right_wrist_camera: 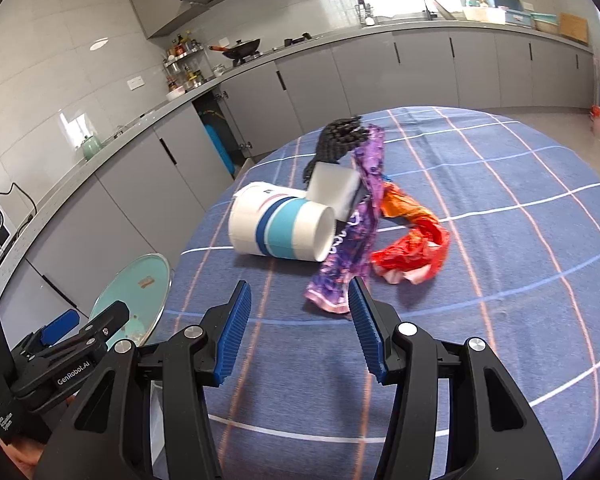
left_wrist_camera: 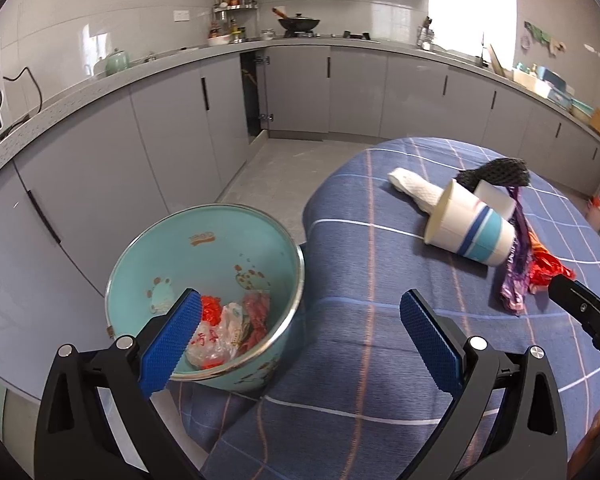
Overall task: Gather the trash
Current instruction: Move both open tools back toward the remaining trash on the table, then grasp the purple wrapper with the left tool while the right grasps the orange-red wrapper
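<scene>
A: Left gripper (left_wrist_camera: 300, 320) spread wide, nothing between the blue pads, hovering over the edge of the table (left_wrist_camera: 380, 360) with its blue checked cloth. Just past the left finger, seen only from this side: the inside of a teal bin (left_wrist_camera: 204, 264), holding crumpled red wrappers (left_wrist_camera: 256, 312) and a clear plastic bag with red print (left_wrist_camera: 216, 344), print too creased to read. An orange mark on the bin's inner wall, not legible.

B: Right gripper (right_wrist_camera: 300, 320) open too, narrower, gripping nothing. Right fingertip just at the lower end of a purple wrapper (right_wrist_camera: 352, 240), touching or not cannot be told. From here only the bin's rim (right_wrist_camera: 140, 296) and a slice of its wall, contents hidden. "GenRobot.AI" readable on the body of the left gripper at lower left; small white lettering below it too fine to read.

A: Further out on the cloth: a white paper cup (left_wrist_camera: 468, 228) with blue bands on its side, a crumpled white tissue (left_wrist_camera: 412, 188) by its mouth, out of sight on the right wrist view.

B: Cup (right_wrist_camera: 284, 224) bottom-on here. Behind it a white block (right_wrist_camera: 334, 190) and black foam netting (right_wrist_camera: 340, 136); beside the purple wrapper an orange-red wrapper (right_wrist_camera: 412, 244), shown in full. White letters on the purple one, unreadable.

A: Beyond, grey cabinets and a wok (left_wrist_camera: 298, 22) on the stove.
</scene>
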Action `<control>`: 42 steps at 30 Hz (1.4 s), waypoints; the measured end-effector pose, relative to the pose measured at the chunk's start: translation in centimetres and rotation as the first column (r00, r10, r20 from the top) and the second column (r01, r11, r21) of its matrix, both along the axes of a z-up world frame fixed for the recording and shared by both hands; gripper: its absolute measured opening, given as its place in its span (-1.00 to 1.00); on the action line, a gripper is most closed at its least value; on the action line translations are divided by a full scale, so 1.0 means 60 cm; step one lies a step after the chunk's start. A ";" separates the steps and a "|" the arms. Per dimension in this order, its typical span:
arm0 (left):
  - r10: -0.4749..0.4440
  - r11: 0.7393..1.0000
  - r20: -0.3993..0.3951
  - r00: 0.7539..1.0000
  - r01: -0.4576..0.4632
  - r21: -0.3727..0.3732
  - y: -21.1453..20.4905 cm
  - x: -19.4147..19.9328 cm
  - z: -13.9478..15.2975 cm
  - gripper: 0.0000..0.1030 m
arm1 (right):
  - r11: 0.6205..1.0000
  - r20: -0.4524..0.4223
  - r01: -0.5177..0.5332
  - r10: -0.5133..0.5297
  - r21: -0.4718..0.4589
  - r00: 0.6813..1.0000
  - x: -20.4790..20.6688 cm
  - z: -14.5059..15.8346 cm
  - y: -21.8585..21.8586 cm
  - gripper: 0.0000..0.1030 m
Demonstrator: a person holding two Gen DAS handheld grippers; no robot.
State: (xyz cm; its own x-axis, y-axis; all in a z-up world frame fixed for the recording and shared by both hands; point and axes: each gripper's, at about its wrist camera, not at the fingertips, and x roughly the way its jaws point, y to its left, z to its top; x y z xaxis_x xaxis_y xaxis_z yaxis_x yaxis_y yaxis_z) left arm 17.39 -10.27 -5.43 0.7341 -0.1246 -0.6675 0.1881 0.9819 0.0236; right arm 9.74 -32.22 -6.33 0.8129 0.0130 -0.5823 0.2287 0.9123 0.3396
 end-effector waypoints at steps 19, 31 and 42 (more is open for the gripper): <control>-0.153 0.988 -0.055 0.987 0.152 -0.019 -0.086 -0.001 -0.030 0.78 | 0.989 -0.041 0.149 -0.148 0.027 0.988 -0.032 -0.025 -0.116 -0.06; -0.320 0.947 -0.050 0.946 0.318 -0.045 -0.194 0.012 -0.039 0.43 | 0.988 -0.055 0.150 -0.148 0.041 0.987 0.035 -0.017 -0.166 -0.15; -0.425 0.904 -0.124 0.897 0.413 -0.110 -0.278 0.043 -0.075 0.30 | 0.977 -0.177 0.077 -0.041 0.198 0.983 0.083 -0.080 -0.199 -0.33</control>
